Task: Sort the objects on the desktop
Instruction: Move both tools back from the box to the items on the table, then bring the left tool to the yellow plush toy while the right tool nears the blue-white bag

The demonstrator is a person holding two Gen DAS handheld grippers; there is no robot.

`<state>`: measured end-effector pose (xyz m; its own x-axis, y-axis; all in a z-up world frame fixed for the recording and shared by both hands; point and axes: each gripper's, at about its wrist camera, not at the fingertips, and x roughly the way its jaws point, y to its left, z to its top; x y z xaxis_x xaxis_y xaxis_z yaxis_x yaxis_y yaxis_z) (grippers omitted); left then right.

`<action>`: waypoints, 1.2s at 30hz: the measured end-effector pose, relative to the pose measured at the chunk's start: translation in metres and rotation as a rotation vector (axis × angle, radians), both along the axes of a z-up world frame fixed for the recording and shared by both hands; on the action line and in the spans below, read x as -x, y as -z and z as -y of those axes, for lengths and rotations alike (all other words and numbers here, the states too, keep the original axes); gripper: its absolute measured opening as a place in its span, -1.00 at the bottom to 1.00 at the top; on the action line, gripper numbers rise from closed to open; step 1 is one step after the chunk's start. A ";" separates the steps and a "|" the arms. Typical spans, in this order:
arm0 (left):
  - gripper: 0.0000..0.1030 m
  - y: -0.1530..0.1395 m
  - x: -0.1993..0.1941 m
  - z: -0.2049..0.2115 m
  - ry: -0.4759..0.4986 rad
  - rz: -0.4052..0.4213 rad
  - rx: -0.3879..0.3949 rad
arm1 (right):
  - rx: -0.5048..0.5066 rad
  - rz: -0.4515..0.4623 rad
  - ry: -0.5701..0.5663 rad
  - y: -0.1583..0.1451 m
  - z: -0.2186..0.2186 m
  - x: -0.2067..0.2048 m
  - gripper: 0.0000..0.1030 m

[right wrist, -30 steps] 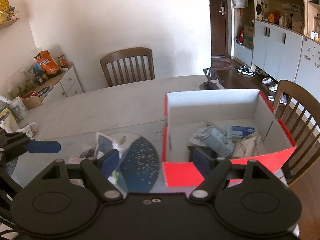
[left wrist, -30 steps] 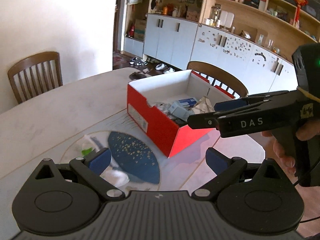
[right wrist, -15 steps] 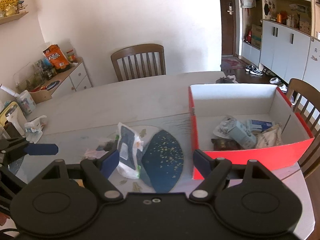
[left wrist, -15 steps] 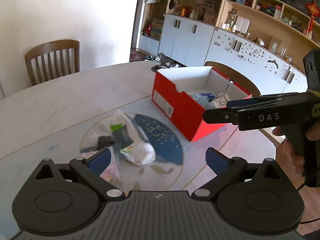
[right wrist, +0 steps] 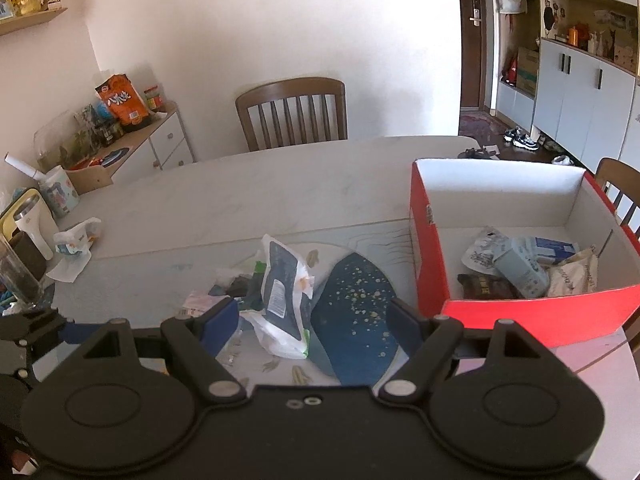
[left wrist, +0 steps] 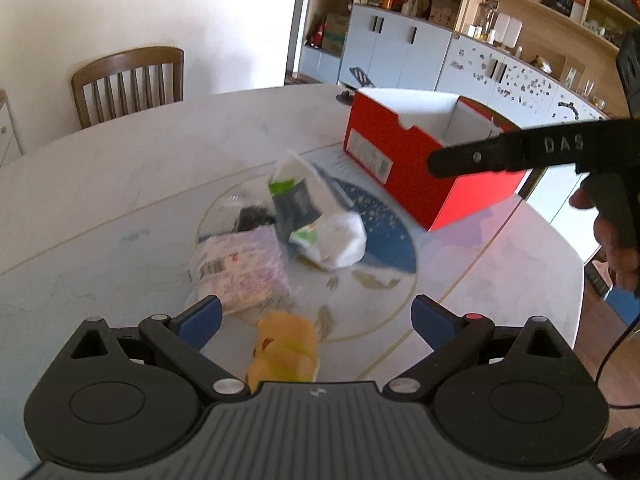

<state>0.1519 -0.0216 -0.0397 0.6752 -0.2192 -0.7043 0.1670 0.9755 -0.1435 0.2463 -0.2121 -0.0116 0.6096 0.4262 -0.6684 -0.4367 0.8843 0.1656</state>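
Your left hand-held gripper [left wrist: 314, 314] hangs with its fingers spread apart and nothing between them, and the loose pile lies straight ahead of it on the counter [left wrist: 120, 184]: a yellow soft toy [left wrist: 286, 346] nearest, then a pinkish packet [left wrist: 240, 266] just behind your left fingertip, then a white crumpled bag [left wrist: 334, 240]. Your right hand-held gripper [right wrist: 312, 322], also apart and empty, faces a dark blue pouch [right wrist: 282, 288] standing tilted, long axis near-to-far. The red box [right wrist: 528, 312], already holding several items, sits to the right, so the left hand looks nearer the toy.
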 end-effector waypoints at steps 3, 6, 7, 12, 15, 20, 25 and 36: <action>0.97 0.007 -0.001 -0.004 0.005 -0.004 0.004 | 0.006 -0.008 -0.001 0.005 -0.005 -0.003 0.57; 0.97 0.014 -0.002 -0.006 0.013 -0.011 0.007 | 0.009 -0.017 -0.003 0.009 -0.010 -0.006 0.57; 0.97 0.015 -0.002 -0.006 0.015 -0.013 0.007 | 0.010 -0.020 -0.005 0.010 -0.012 -0.008 0.57; 0.97 0.025 -0.005 -0.008 0.022 -0.027 0.012 | 0.015 -0.028 -0.015 0.015 -0.022 -0.014 0.57; 0.97 0.032 -0.006 -0.010 0.023 -0.040 0.010 | 0.022 -0.032 -0.019 0.019 -0.030 -0.020 0.57; 0.96 0.049 -0.011 -0.017 0.018 -0.073 -0.005 | 0.052 -0.047 -0.025 0.032 -0.043 -0.031 0.57; 0.95 0.054 -0.014 -0.023 0.009 -0.075 0.003 | 0.083 -0.062 -0.035 0.045 -0.061 -0.041 0.57; 0.95 0.058 -0.016 -0.021 0.022 -0.059 0.005 | 0.115 -0.081 -0.001 0.065 -0.086 -0.061 0.56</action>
